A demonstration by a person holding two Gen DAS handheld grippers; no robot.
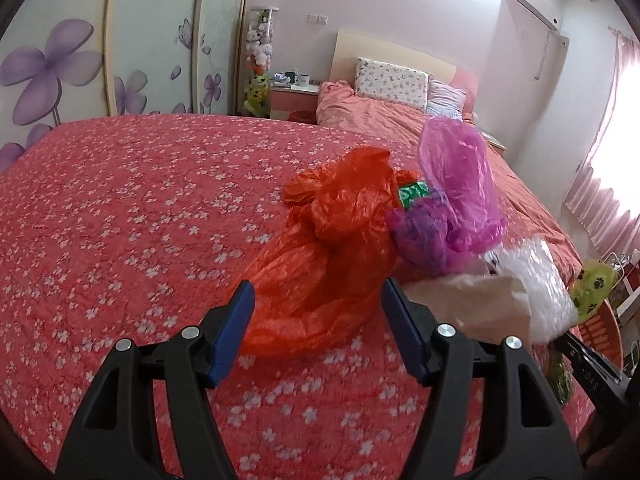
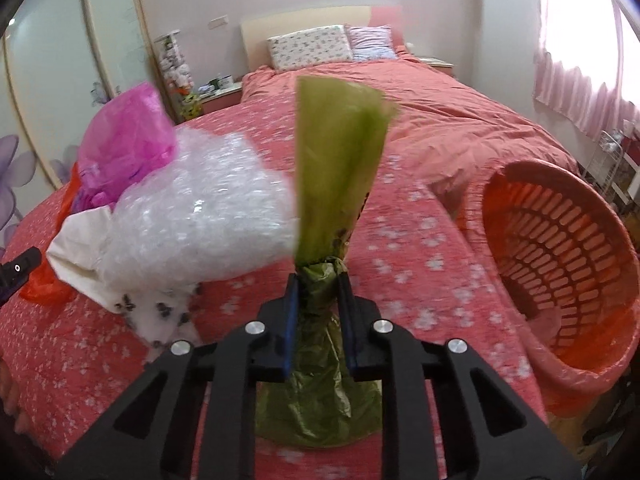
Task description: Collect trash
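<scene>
A: How far along is the pickup?

B: Barely begun, I'd say. The basket (image 2: pixel 560 256) sits at the bed's right edge, tipped toward the camera. I can see only its slatted wall and a pink liner inside, no trash that I can make out.

A: And what's in hand?

B: The right gripper (image 2: pixel 318 284) has its fingers (image 2: pixel 290 320) pinched narrow on the bunched neck of a green bag (image 2: pixel 336 160). The bag fans upward above the pads, and more of it hangs below. So one piece looks secured but not yet dropped in.

A: The left one?

B: The left gripper (image 1: pixel 318 300) is wide open and holds nothing. Its fingers (image 1: pixel 232 336) straddle the near end of the orange bag (image 1: pixel 332 248), which lies on the bedspread (image 1: pixel 120 208). The pads don't press on it.

A: What else is left?

B: A pile, all on the bed between the two grippers: the orange bag, a purple bag (image 1: pixel 456 184) just behind it, bubble wrap (image 2: pixel 200 216) and a pale paper piece (image 2: pixel 80 236) touching the wrap. There's a bit of green print showing between orange and purple; I can't tell what it is.

A: So the order?

B: My guess: green bag goes right to the basket, which is near; the left closes on the orange bag next. Everything else remains to be fetched.
</scene>
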